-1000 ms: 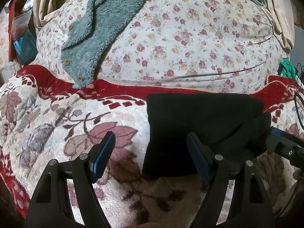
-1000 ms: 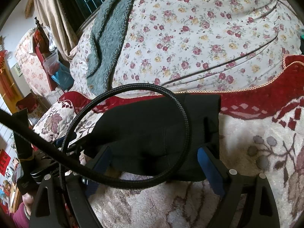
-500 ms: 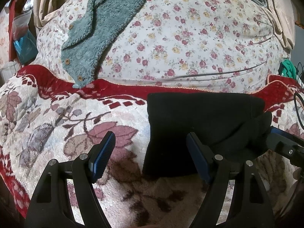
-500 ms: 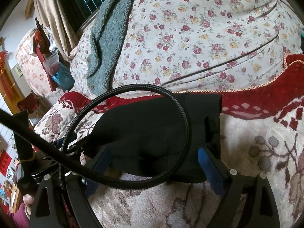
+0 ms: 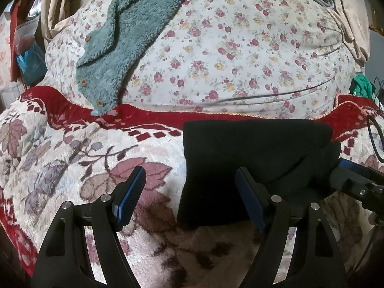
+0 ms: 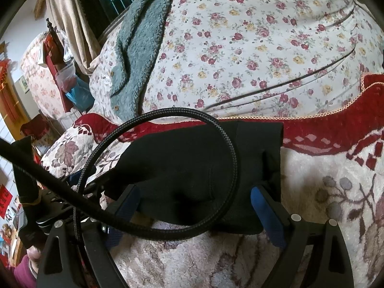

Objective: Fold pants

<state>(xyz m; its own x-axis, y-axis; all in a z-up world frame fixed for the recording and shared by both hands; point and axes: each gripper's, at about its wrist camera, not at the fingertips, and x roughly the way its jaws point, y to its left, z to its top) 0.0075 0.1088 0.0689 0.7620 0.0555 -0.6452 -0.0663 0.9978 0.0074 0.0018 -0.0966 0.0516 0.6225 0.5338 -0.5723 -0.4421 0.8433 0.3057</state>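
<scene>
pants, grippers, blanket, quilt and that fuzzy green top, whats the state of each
pants: black, folded into a compact block, flat on the blanket
left gripper: open, holding nothing
right gripper: open, holding nothing
blanket: spread flat
quilt: bunched high
green top: draped over quilt

Pants (image 5: 252, 163) on blanket (image 5: 72, 158)

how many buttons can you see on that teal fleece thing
3 in the left wrist view, in a row along the edge of the fleece: top button, middle button, bottom button near the red blanket border. Folds may hide more.
</scene>
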